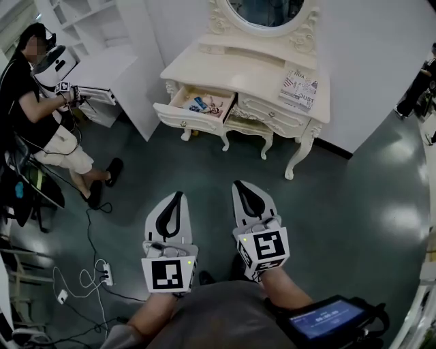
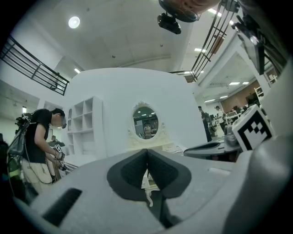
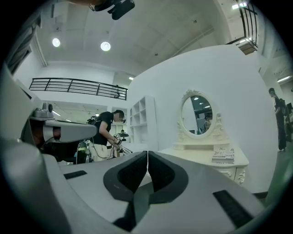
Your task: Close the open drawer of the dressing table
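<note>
Ahead, drawer (image 1: 185, 117) open toward lower left, long axis crosswise.

A magazine (image 1: 298, 89) on the dressing table (image 1: 225, 65), upper right in the head view, reads "JUST". Print on the lower-right screen (image 1: 325, 318) is too blurred to read.

A dark, glossy grey-green floor (image 1: 354, 225) reflects soft patches of light. A plain white wall (image 1: 381, 61) curves behind, with a white shelf unit (image 1: 95, 20) at its left. A power strip (image 1: 104, 274) and loose cables (image 1: 85, 279) lie on the floor. Round ceiling lights (image 3: 105, 46) glow above a black railing (image 3: 73, 87).
</note>
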`<state>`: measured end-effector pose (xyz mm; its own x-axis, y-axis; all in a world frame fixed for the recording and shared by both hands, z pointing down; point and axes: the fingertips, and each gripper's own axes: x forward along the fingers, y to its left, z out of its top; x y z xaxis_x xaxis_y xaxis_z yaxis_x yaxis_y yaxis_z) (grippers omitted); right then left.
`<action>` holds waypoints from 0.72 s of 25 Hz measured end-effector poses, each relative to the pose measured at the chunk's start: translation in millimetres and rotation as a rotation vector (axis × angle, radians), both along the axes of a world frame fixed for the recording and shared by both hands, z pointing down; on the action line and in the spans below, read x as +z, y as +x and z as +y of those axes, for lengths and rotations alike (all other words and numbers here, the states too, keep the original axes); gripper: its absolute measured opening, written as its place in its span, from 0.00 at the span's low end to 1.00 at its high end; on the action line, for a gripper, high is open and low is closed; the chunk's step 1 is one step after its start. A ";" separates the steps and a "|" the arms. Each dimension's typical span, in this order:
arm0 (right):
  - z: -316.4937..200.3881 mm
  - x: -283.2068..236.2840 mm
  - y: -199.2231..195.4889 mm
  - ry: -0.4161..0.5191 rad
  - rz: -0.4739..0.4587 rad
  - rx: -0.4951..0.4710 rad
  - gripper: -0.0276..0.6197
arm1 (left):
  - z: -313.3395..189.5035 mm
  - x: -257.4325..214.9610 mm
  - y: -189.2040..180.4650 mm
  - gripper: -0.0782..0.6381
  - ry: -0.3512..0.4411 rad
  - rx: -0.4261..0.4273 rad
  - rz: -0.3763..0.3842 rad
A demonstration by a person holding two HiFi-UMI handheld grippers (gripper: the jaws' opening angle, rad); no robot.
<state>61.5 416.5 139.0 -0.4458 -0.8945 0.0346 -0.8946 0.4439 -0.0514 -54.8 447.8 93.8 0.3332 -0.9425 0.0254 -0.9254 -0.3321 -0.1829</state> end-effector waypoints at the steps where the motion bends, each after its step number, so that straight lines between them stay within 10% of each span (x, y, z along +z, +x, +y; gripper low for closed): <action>1: -3.6 0.4 4.2 -0.002 -0.001 -0.004 0.07 | -2.5 0.5 3.8 0.13 -0.003 -0.005 -0.003; 18: -63.2 12.8 23.0 -0.004 -0.001 -0.060 0.07 | -54.6 15.5 17.4 0.13 -0.018 -0.076 0.012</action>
<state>84.4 353.4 151.8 -0.4989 -0.8658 0.0374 -0.8662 0.4968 -0.0543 -37.3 393.2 109.3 0.2613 -0.9645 0.0393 -0.9500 -0.2642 -0.1663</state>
